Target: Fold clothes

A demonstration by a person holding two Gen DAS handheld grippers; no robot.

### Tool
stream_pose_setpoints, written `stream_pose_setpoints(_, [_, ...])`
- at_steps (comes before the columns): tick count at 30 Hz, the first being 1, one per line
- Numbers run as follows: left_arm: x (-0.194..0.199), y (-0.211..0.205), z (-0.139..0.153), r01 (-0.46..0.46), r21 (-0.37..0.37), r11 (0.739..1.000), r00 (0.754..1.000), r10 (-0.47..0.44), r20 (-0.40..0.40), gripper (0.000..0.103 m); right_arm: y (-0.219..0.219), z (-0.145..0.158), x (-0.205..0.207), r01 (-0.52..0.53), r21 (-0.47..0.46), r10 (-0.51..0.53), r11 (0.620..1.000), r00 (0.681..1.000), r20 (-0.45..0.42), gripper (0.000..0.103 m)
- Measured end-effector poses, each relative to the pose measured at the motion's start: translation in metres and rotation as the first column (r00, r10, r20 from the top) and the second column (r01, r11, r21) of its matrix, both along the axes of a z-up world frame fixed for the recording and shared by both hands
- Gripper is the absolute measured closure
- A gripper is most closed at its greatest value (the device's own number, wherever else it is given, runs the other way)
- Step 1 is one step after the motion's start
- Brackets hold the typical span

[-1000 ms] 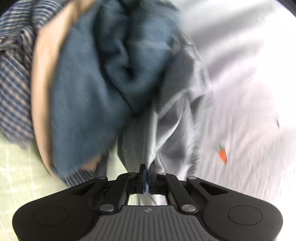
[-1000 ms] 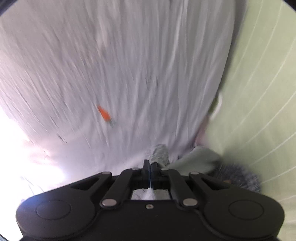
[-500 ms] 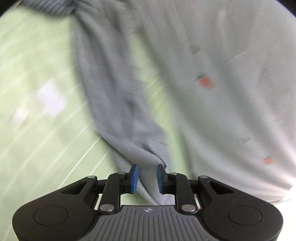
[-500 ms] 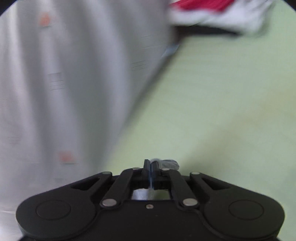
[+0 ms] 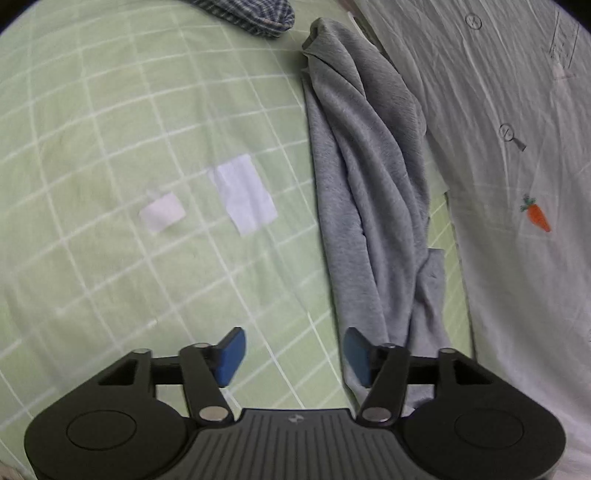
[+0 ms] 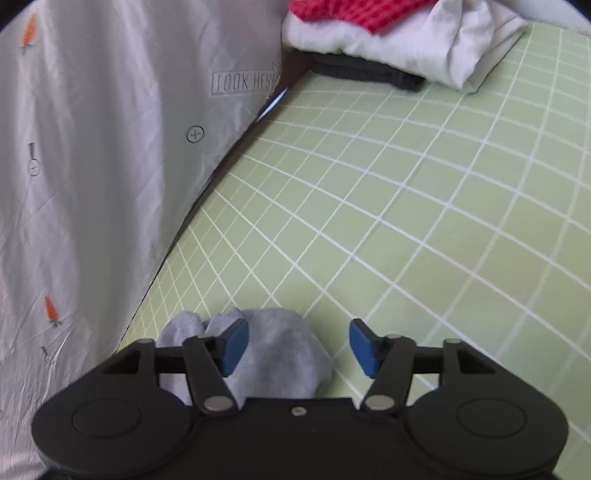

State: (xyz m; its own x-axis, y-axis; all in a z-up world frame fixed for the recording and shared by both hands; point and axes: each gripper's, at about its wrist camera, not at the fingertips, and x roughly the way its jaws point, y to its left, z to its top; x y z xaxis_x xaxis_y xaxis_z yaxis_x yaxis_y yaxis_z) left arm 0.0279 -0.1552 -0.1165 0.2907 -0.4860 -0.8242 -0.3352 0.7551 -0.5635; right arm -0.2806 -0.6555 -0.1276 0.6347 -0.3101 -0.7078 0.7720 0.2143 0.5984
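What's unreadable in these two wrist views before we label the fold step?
- Left wrist: near end of the grey garment hidden behind the left gripper, whose jaws are opening.
- Left wrist: checked cloth cut off by the top edge.
- Right wrist: grey garment mostly hidden under the right gripper, jaws opening.
- Right wrist: dark item under the white cloth, type unclear.

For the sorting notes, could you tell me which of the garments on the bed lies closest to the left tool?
The grey garment, bunched lengthwise beside the opening left tool; the blue checked garment lies at the far edge.
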Motion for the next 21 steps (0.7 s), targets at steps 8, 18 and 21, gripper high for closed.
stream_pose_setpoints(8, [0.032, -0.012, 0.003, 0.154, 0.246, 0.957, 0.982, -0.175, 0.064, 0.015, 0.001, -0.008, 0.030, -0.074, -0.054, 0.069, 0.996, 0.994, -0.089, 0.013])
stream_pose_setpoints(18, [0.095, -0.040, -0.012, 0.151, 0.322, 0.935, 0.974, -0.197, 0.114, 0.014, 0.008, -0.011, 0.066, -0.232, -0.101, 0.207, 0.967, 0.955, -0.211, 0.007])
stream_pose_setpoints(21, [0.113, -0.052, -0.015, 0.147, 0.395, 0.907, 0.964, -0.220, 0.147, 0.014, 0.008, -0.009, 0.079, -0.272, -0.134, 0.229, 0.953, 0.936, -0.268, 0.009])
